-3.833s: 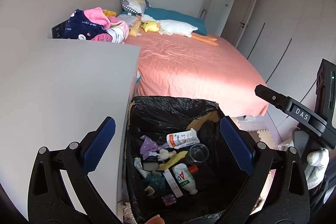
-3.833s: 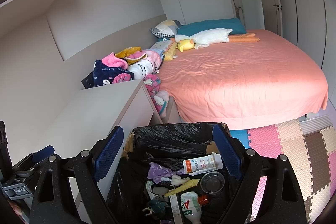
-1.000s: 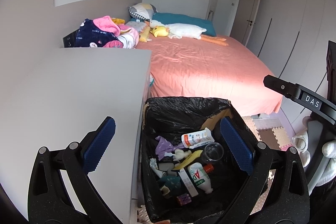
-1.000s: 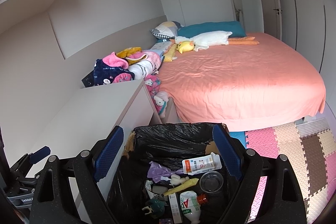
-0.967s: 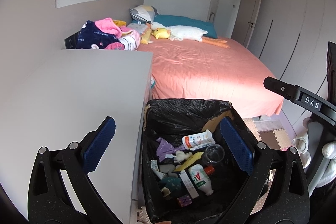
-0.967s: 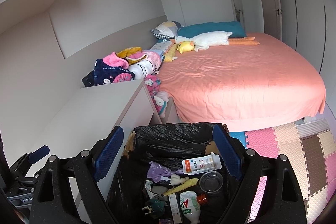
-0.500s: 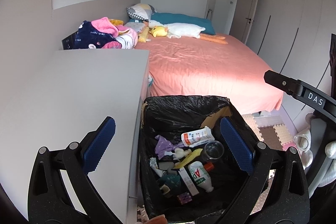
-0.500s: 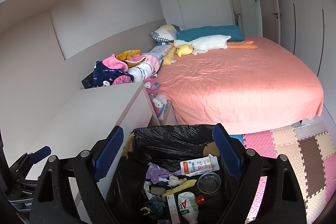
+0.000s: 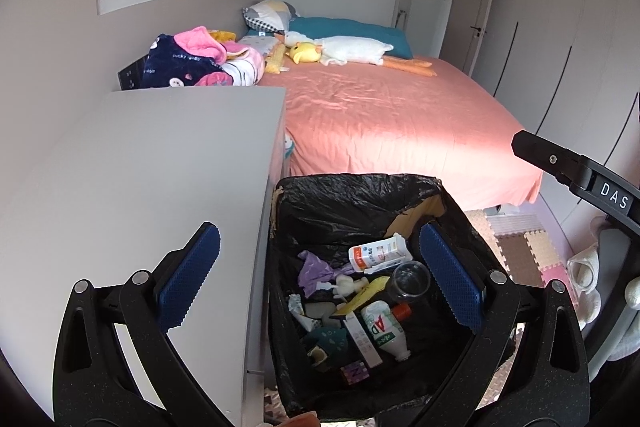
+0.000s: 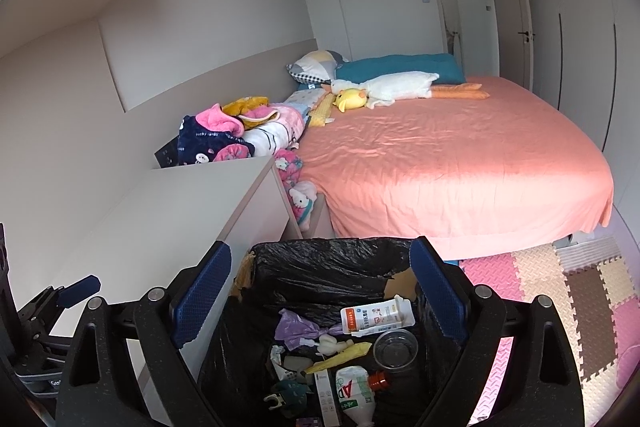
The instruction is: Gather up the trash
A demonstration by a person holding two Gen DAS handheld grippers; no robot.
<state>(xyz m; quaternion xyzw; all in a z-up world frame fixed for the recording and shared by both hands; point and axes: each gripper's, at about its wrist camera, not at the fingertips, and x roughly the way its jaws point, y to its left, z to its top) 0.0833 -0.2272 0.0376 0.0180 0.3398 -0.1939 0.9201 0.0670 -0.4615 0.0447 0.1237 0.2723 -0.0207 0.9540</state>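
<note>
Since the earlier frame, both views have shifted slightly; the bin contents stay unchanged. The left gripper (image 9: 318, 277) and right gripper (image 10: 320, 293) hover above the bin (image 9: 356, 195), both with fingers spread wide and holding nothing. The trash lies inside the black-lined bin: a carton (image 9: 378, 253), a clear cup (image 9: 410, 281), a bottle (image 9: 384, 327). The bin stands right of the white cabinet (image 9: 140, 167), near the bed (image 9: 392, 123).

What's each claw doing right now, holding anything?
Left claw: open, empty, above the trash bin.
Right claw: open, empty, also above the bin.
</note>
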